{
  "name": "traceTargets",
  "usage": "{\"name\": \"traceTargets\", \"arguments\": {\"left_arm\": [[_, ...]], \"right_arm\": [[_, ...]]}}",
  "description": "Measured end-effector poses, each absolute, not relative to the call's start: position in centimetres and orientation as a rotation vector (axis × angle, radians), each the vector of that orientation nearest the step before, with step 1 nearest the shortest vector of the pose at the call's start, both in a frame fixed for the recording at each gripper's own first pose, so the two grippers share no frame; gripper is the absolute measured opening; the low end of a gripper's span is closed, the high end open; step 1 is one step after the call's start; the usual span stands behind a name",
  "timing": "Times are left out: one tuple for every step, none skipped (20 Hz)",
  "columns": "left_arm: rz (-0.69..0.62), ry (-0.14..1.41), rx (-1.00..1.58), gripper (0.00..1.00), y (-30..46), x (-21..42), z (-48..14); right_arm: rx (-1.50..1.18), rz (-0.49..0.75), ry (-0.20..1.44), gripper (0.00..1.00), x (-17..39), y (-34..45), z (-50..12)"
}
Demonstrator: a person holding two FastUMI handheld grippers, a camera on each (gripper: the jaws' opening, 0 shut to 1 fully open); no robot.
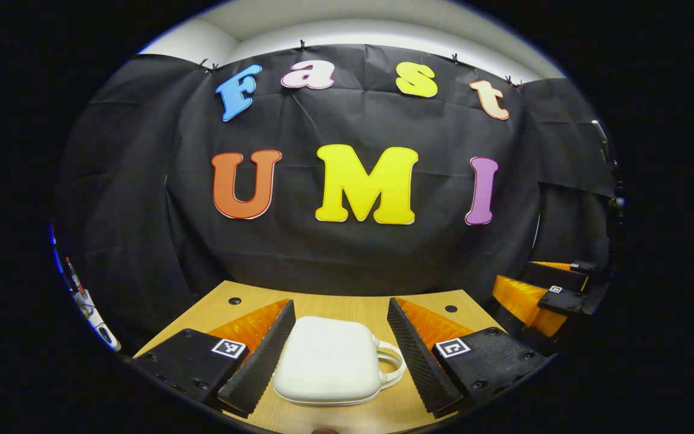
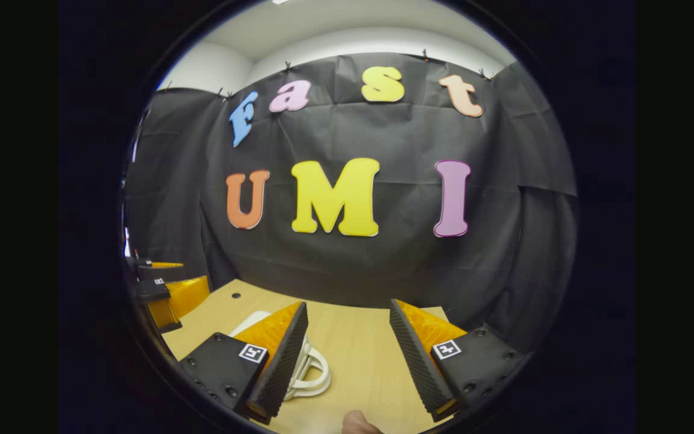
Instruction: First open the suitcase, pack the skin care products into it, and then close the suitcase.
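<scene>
Booth with black cloth wall at back, pale wall and ceiling above it; light wood table (image 1: 347, 304) at the bottom of both views, two small dark holes near its far edge.

Suitcase (image 1: 329, 360): small white case, rounded corners, lying flat and closed at lower centre of the left gripper view, between that gripper's two fingers but touching neither; its looped white handle (image 1: 390, 361) points to the right of the frame. In the right gripper view the suitcase (image 2: 252, 320) sits at lower left, mostly hidden behind the near finger, with the handle (image 2: 314, 371) showing just right of it. No skin care products visible on the table.

Handling, as judgement: shell looks hard, smooth and light; likely slippery under ribbed pads and prone to sliding on the wood if pushed from one side. Best purchase looks to be the handle loop or the lid edge; the seam and any latch are not resolvable, so the opening side cannot be told.

Left gripper (image 1: 341, 349): jaws wide, level, low over the table, aimed at the back wall and straddling the case. Right gripper (image 2: 347, 358): jaws equally wide, empty, bare table between them, case off to its left; it also appears at the right edge of the left gripper view. A fingertip (image 2: 359, 424) shows at the bottom edge.
</scene>
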State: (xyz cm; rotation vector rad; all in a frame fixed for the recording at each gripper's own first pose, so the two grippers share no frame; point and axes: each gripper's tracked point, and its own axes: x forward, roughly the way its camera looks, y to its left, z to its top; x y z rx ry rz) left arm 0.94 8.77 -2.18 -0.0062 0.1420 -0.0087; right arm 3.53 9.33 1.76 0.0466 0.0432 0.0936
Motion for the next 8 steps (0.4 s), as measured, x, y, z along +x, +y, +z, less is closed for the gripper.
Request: {"name": "traceTargets", "arguments": {"left_arm": [[-0.019, 0.146, -0.003, 0.98, 8.8, 0.9, -2.2], [-0.027, 0.143, -0.006, 0.98, 9.0, 0.9, -2.1], [-0.038, 0.143, -0.013, 0.98, 9.0, 1.1, -2.1], [-0.050, 0.141, -0.016, 0.98, 8.9, 1.1, -2.1], [-0.057, 0.139, -0.014, 0.98, 9.0, 1.1, -2.2], [-0.061, 0.143, -0.007, 0.98, 9.1, 1.1, -2.3], [-0.063, 0.147, -0.002, 0.98, 9.2, 1.1, -2.5], [-0.069, 0.150, 0.002, 0.98, 9.3, 1.0, -2.6]], "right_arm": [[0.041, 0.094, 0.056, 0.81, 3.7, 9.8, 1.5], [0.038, 0.093, 0.063, 0.81, 3.7, 10.3, 1.4], [0.031, 0.094, 0.068, 0.81, 3.6, 10.5, 1.4], [0.022, 0.092, 0.074, 0.78, 3.7, 10.8, 1.1], [0.016, 0.090, 0.080, 0.78, 3.6, 11.0, 0.9], [0.012, 0.089, 0.083, 0.81, 3.6, 11.2, 0.7], [0.011, 0.088, 0.085, 0.81, 3.5, 11.4, 0.6], [0.014, 0.088, 0.082, 0.81, 3.4, 11.7, 0.7]]}}
